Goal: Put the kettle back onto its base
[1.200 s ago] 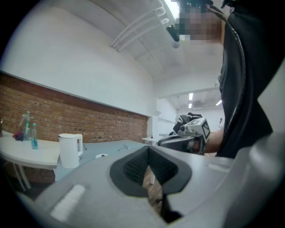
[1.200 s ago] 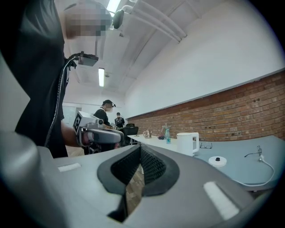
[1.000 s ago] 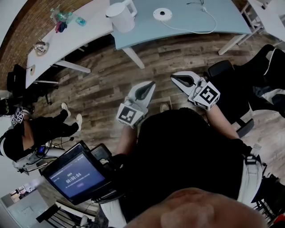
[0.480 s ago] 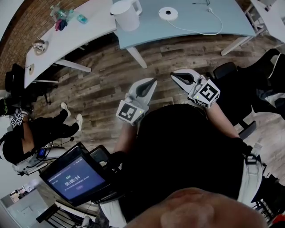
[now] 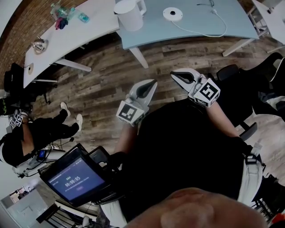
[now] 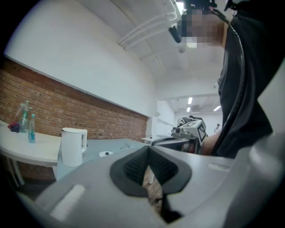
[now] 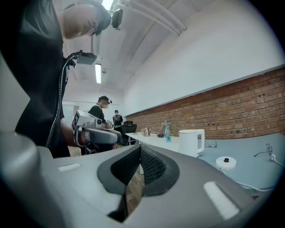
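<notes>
The white kettle (image 5: pixel 129 13) stands on the blue-grey table (image 5: pixel 231 20), left of its round white base (image 5: pixel 172 13), and the two are apart. A cable (image 5: pixel 200 30) runs from the base across the table. Both grippers hover over the wooden floor, well short of the table. My left gripper (image 5: pixel 153 82) is shut and holds nothing; my right gripper (image 5: pixel 173 75) is likewise shut and empty. The left gripper view shows the left gripper (image 6: pixel 148 149) with the kettle (image 6: pixel 73 146) and base (image 6: pixel 106 154) far ahead. The right gripper view shows the right gripper (image 7: pixel 139 148) with the kettle (image 7: pixel 191 141) and base (image 7: pixel 225 162).
A white table (image 5: pixel 67 40) adjoins at the left with bottles (image 5: pixel 67 15) and a metal pot (image 5: pixel 39 46). An office chair (image 5: pixel 229 71) stands at the right. A seated person (image 5: pixel 35 133) and a screen (image 5: pixel 75 178) are at lower left.
The table, kettle and base have slid up and right in the head view as the person came nearer. Both grippers stay shut and side by side.
</notes>
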Motion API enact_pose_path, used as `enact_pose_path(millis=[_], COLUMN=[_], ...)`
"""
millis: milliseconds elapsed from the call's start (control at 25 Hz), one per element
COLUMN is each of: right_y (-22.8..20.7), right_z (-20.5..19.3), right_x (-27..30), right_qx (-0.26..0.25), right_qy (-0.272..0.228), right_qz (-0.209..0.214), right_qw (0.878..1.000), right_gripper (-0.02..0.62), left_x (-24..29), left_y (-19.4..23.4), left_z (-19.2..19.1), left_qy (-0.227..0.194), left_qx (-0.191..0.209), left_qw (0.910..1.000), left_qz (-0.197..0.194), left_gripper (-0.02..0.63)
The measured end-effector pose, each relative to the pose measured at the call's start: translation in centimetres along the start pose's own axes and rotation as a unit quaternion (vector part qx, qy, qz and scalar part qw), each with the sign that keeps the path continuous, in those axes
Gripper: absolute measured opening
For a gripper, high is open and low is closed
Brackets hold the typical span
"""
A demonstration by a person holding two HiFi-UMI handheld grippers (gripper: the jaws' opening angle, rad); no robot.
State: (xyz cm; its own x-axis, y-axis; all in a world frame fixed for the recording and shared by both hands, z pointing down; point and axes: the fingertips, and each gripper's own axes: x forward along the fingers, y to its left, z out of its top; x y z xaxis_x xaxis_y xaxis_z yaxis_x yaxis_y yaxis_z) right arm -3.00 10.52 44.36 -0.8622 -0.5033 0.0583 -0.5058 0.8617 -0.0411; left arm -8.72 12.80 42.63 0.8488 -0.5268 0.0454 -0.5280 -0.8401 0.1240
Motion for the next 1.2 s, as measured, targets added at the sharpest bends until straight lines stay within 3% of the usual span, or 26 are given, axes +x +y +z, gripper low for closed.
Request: enact_pose_path(millis=[760,960,1200], right_y=[-0.1,0.4,0.4], right_z=[-1.1,-1.8,-1.6], right_x=[-0.4,-0.8,-0.6], right_qx=[0.013,0.014,0.008], right_qy=[0.008,0.02,0.027], right_qz=[-0.01,-0.008,0.002], right_qw=[1.0,1.0,1.0], right_gripper=[0.002,0.002,0.002], left_x=[0.4,0.2,-0.1], left_y=[0.2,-0.1,0.4], left_z=[0.1,-1.5,-1.4], left_qy=[-0.01,0.011,-0.005], left_qx=[0.0,-0.003,0.003], left_qw=[0.9999,0.9998,1.0], left_qz=[-0.011,-0.015,-0.006], left_gripper=[0.002,0.002,0.002])
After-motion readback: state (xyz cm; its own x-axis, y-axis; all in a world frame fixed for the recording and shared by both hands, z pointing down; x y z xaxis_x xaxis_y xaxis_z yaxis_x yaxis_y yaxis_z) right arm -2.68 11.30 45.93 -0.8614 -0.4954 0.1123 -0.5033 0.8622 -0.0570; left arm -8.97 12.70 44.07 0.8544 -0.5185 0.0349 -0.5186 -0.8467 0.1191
